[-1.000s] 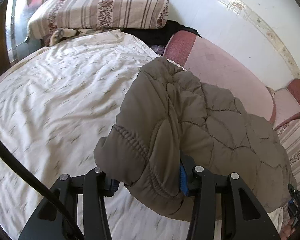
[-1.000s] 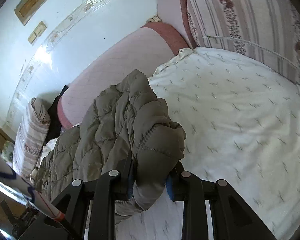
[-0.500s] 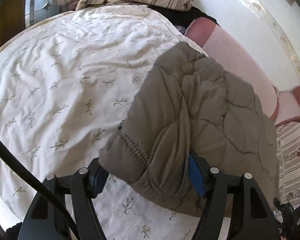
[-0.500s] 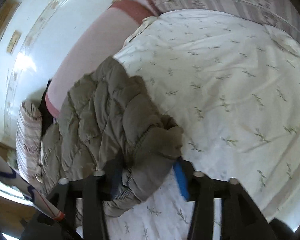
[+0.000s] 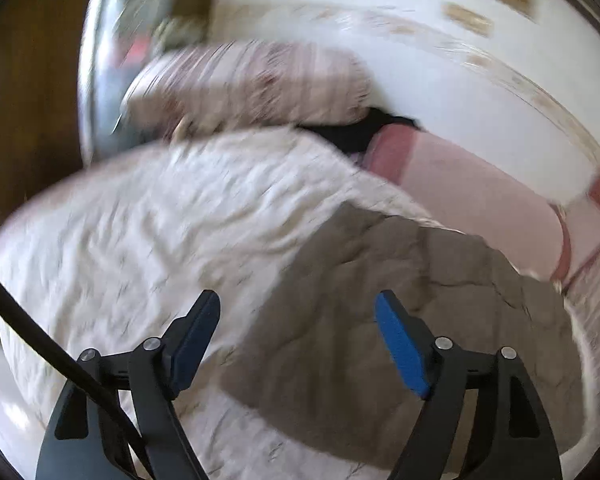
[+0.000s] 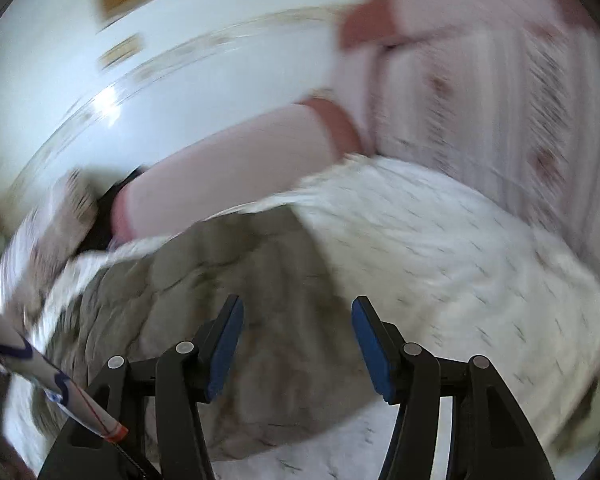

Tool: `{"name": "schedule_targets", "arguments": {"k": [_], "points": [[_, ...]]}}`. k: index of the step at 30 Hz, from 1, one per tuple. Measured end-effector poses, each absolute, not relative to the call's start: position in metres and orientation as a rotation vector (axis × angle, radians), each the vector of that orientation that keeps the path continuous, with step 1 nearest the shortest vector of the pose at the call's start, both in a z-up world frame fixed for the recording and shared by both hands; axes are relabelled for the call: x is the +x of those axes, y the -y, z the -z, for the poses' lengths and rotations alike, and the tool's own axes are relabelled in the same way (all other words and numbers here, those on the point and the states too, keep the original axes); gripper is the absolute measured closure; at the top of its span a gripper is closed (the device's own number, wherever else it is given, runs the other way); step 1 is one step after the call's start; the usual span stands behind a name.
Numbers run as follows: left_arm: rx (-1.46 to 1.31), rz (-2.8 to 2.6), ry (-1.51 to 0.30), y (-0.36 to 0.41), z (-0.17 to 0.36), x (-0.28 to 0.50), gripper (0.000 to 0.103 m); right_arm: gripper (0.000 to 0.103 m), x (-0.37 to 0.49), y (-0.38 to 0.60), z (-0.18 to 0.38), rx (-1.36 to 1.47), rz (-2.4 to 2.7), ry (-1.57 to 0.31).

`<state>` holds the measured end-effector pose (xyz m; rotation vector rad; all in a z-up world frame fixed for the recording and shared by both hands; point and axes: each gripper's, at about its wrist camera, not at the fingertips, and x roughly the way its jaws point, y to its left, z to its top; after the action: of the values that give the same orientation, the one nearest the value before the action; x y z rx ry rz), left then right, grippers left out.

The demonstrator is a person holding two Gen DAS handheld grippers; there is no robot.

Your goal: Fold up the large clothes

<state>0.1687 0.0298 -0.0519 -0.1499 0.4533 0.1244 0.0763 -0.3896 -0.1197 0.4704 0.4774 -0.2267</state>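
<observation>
Both views are motion-blurred. My left gripper (image 5: 296,330) stands wide apart, holding nothing; my right gripper (image 6: 296,338) likewise. The grey quilted jacket (image 5: 384,320) lies in a folded heap on the white bedspread (image 5: 148,232), just beside the pink cushions (image 5: 480,200). Its long axis runs alongside those cushions.
</observation>
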Motion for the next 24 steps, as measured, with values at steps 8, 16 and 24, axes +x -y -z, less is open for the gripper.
{"name": "schedule_targets", "arguments": {"k": [8,16,24], "points": [[0.214,0.09,-0.448,0.098,0.086,0.188,0.018,0.045,0.123,0.322,0.134,0.334,0.097,-0.537],[0.199,0.074,-0.568,0.101,0.128,0.229,0.001,0.044,0.173,0.312,0.176,0.35,0.14,-0.722],[0.223,0.057,-0.534,0.105,0.137,0.229,0.0,0.041,0.181,0.302,0.179,0.282,0.188,-0.735]]}}
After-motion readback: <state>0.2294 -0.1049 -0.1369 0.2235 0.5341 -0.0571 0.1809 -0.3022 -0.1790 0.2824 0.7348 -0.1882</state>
